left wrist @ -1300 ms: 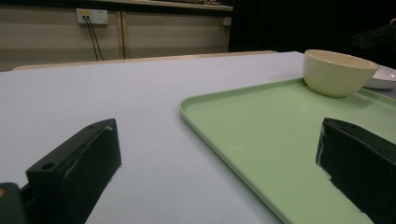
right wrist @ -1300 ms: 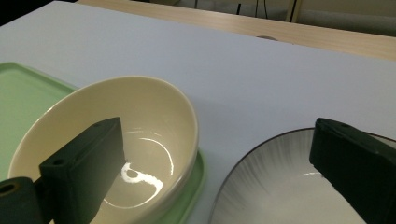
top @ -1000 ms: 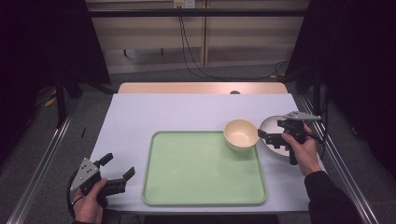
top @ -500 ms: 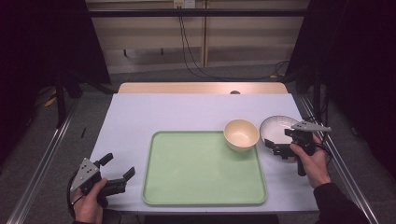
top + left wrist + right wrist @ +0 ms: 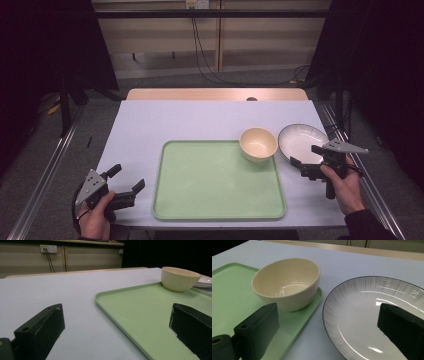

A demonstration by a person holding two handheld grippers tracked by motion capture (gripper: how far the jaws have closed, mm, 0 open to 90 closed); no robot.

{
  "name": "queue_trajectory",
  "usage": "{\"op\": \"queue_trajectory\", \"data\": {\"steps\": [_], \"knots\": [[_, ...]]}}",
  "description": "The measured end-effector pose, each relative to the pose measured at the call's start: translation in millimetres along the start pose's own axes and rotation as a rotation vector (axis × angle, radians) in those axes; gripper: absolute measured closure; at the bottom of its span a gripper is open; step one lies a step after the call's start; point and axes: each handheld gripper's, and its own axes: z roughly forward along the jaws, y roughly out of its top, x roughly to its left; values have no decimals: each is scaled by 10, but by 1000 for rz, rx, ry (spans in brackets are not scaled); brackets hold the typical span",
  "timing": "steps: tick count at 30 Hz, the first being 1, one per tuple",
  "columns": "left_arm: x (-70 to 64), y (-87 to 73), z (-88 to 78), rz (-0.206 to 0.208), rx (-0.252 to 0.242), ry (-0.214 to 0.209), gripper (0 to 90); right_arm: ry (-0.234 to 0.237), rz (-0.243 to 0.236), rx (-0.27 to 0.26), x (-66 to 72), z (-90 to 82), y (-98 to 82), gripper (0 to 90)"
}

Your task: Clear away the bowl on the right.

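high view: one cream bowl [image 5: 258, 144] on one green tray [image 5: 218, 181]; one plate [image 5: 301, 142] beside; left gripper [image 5: 126, 183], right gripper [image 5: 303, 156] both apart, empty

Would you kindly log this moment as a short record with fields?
surface: table with a pale cover
tray: green tray, flat on the table
bowl: cream bowl, upright, empty, on the tray's far right corner
plate: white plate, on the table right of the tray
left gripper: open, near the tray's left edge
right gripper: open, at the plate's near rim
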Motion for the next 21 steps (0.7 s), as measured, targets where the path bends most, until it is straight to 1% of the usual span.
{"op": "queue_trajectory", "data": {"steps": [6, 7, 11, 12, 14, 15, 16, 17, 18, 20, 21], "knots": [[-10, 1, 0, -7, -9, 4, 1, 4, 3, -5, 20, -97, -85, 35], [-4, 1, -6, 0, -7, -3, 0, 4, 5, -6, 24, -111, -100, 35], [-8, -2, -9, -8, -14, -3, 0, 15, 11, -22, 38, -163, -151, 34], [-8, -2, -10, -10, -15, -2, 1, 7, 10, -17, 38, -174, -168, 34], [-9, -2, -12, -9, -15, -2, 0, 10, 14, -26, 47, -198, -189, 33], [-9, -2, -15, -7, -15, -1, 1, 14, 14, -25, 54, -211, -203, 33], [-13, -2, -19, -8, -12, 9, 0, 11, 5, -24, 57, -226, -220, 32], [-11, -2, -23, -5, -12, 10, 0, 14, 5, -32, 67, -242, -238, 31], [-13, -3, -22, -13, -14, 7, 1, 24, -2, -25, 73, -260, -256, 27], [-12, -4, -27, -12, -13, 8, 1, 21, -14, -17, 94, -284, -291, 25], [-13, -4, -29, -12, -14, 8, 0, 26, -2, -20, 103, -296, -310, 26]]}}
